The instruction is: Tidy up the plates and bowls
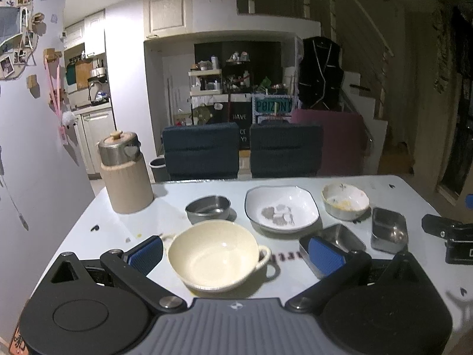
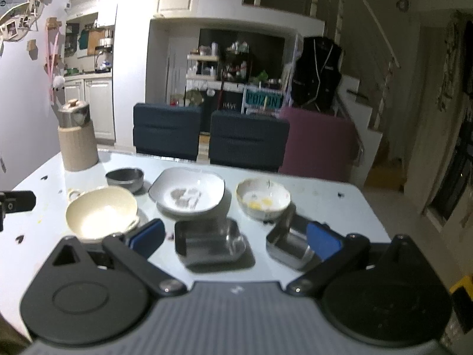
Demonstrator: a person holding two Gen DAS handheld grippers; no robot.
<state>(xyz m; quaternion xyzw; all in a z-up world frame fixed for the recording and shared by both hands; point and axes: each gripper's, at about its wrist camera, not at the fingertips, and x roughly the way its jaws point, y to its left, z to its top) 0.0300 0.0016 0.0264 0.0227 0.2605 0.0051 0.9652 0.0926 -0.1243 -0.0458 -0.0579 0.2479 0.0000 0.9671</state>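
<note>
Six dishes sat spread across the white table (image 1: 88, 216): a cream bowl (image 1: 214, 254) with small handles near the front left, a round steel bowl (image 1: 207, 208) behind it, a white squarish plate (image 1: 280, 208) at centre, and a yolk-smeared white bowl (image 1: 345, 201) to the right. Two steel trays (image 2: 208, 241) (image 2: 291, 244) lay nearest me. My left claw (image 1: 236, 253) stood wide around the cream bowl without touching it. My right claw (image 2: 235, 236) was also wide, above the trays. A wooden canister (image 1: 127, 174) stood far left, chairs (image 1: 201, 151) beyond.
</note>
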